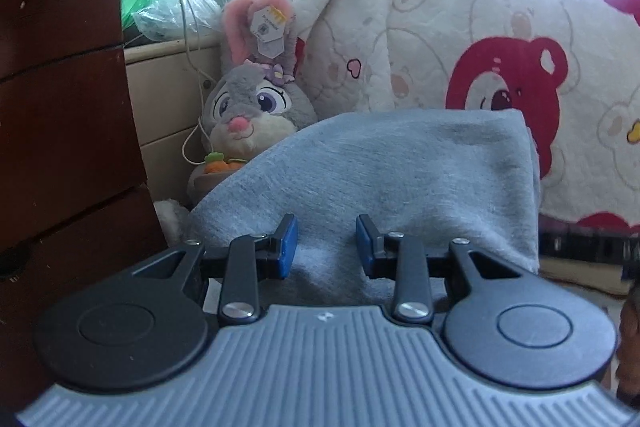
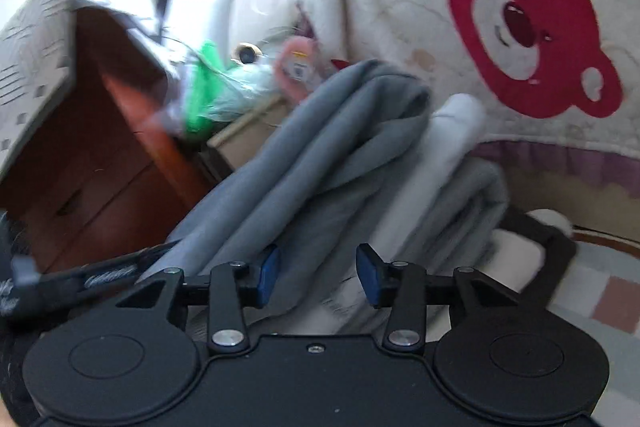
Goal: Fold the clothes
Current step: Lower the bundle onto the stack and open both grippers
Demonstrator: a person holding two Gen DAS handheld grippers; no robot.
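A grey folded garment (image 1: 380, 179) lies in a smooth rounded stack right in front of my left gripper (image 1: 327, 245). That gripper is open, its blue pads apart just above the cloth's near edge with nothing pinched. In the right wrist view the same grey garment (image 2: 320, 155) shows its layered folds from the side, over a lighter grey and white cloth (image 2: 444, 187). My right gripper (image 2: 317, 275) is open, its blue pads on either side of a grey fold that runs between them. The view is blurred.
A bunny plush toy (image 1: 252, 107) sits behind the garment at the left. A bear-print quilt (image 1: 480, 47) hangs behind and to the right. A dark wooden cabinet (image 1: 60, 87) stands at the left, a cream drawer unit (image 1: 168, 99) beside it. Tiled floor (image 2: 600, 299) shows at the right.
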